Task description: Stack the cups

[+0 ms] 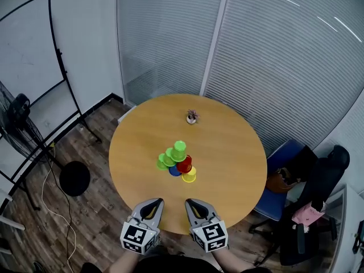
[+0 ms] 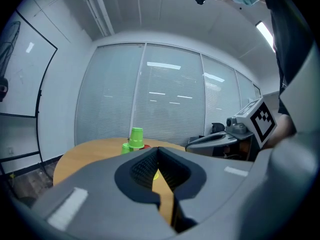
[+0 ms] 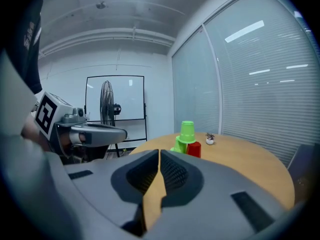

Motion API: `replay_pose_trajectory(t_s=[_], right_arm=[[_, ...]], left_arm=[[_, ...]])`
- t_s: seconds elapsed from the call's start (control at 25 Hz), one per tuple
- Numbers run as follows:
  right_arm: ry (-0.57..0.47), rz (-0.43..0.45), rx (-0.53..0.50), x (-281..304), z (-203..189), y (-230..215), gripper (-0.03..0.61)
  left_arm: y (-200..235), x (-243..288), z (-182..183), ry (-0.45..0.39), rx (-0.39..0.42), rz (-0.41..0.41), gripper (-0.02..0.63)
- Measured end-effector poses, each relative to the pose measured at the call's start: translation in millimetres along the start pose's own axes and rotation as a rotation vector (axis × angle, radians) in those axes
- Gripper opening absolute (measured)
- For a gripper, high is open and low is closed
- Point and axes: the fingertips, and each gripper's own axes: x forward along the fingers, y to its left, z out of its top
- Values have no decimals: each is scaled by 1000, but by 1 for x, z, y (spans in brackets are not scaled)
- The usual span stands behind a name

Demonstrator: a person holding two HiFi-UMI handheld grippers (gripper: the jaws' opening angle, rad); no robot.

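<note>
- The cups [image 1: 177, 162] stand bunched in a small pile near the middle of the round wooden bench [image 1: 233, 147], all of them upside down.
- A light green cup [image 1: 180, 149] sits on top; below it are a red cup [image 1: 184, 164] at 5 o'clock, a blue cup [image 1: 174, 171] at 6 o'clock, a yellow cup [image 1: 189, 176] at the near right, and more green cups [image 1: 164, 162] at 8 o'clock.
- A small ornament [image 1: 192, 117] stands alone at 12 o'clock from the pile, well apart from it.
- The left gripper [image 1: 152, 205] is held at 6 o'clock from the pile, over the near edge of the bench, pointing towards the cups and tipped a little downward; its jaws are pressed together with nothing between them.
- The right gripper [image 1: 196, 205] is just beside it in the same pose, the two slightly angled towards each other; its jaws also meet, with nothing in them.
- Neither gripper touches a cup.
- Off the bench, a fan [image 1: 20, 115] stands at 9 o'clock, a whiteboard [image 1: 28, 50] at 10 o'clock and a blue chair [image 1: 287, 152] at 3 o'clock.
</note>
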Motion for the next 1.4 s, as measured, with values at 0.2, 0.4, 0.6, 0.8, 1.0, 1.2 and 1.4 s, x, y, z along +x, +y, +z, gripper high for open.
replay_pose_trajectory(t_s=[0.2, 0.4, 0.6, 0.8, 1.0, 1.2, 1.4], right_arm=[[1, 36, 13, -26, -13, 16, 21], [12, 69, 21, -49, -26, 31, 20], [24, 96, 22, -68, -41, 44, 17], [30, 106, 10, -82, -47, 55, 14], [39, 114, -4, -91, -53, 61, 14], [25, 128, -28, -96, -57, 65, 14], [19, 134, -38, -99, -54, 65, 14]], left_arm=[[-21, -25, -10, 12, -12, 47, 9], [-40, -49, -22, 25, -27, 92, 9], [-57, -69, -34, 38, -43, 122, 9], [-69, -84, -40, 43, -36, 136, 9], [-79, -90, -43, 55, -19, 140, 10], [-84, -97, -46, 58, -17, 144, 9], [-87, -99, -46, 54, -22, 157, 9]])
